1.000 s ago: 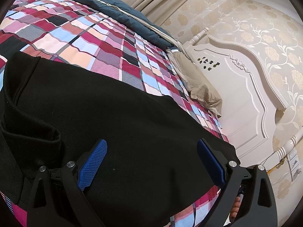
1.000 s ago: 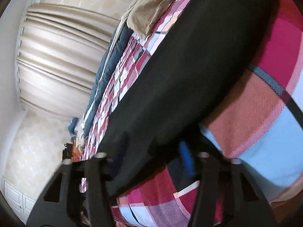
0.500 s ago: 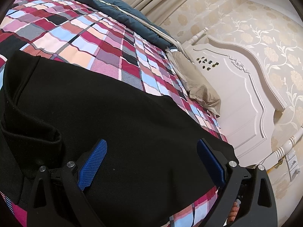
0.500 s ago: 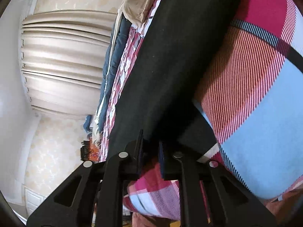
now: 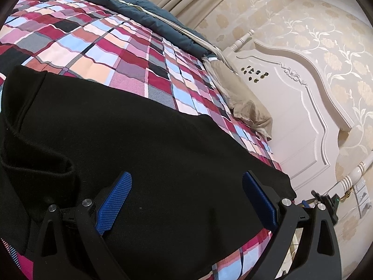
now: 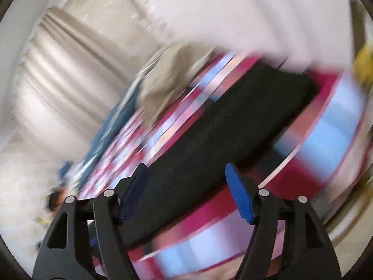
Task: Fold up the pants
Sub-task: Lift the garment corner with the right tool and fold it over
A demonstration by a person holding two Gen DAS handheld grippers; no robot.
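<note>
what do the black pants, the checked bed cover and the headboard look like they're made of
Black pants: soft matte knit or fleece-like cloth, judging by its faint fuzz and the limp, thick fold at one end.
Checked bed cover: woven cotton-like fabric; fine diagonal weave lines show in the squares, and there is no sheen.
Headboard: probably painted wood, with a smooth off-white satin finish and carved raised mouldings.

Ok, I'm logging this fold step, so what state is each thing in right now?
Pants: black, spread flat on the bed, one end doubled over at the left.
Left gripper: jaws open over the pants, gripping nothing.
Right gripper: jaws have just been opening, nothing between them; view blurred.
Bedspread: plaid, laid flat.
Pillow: against the headboard.
</note>
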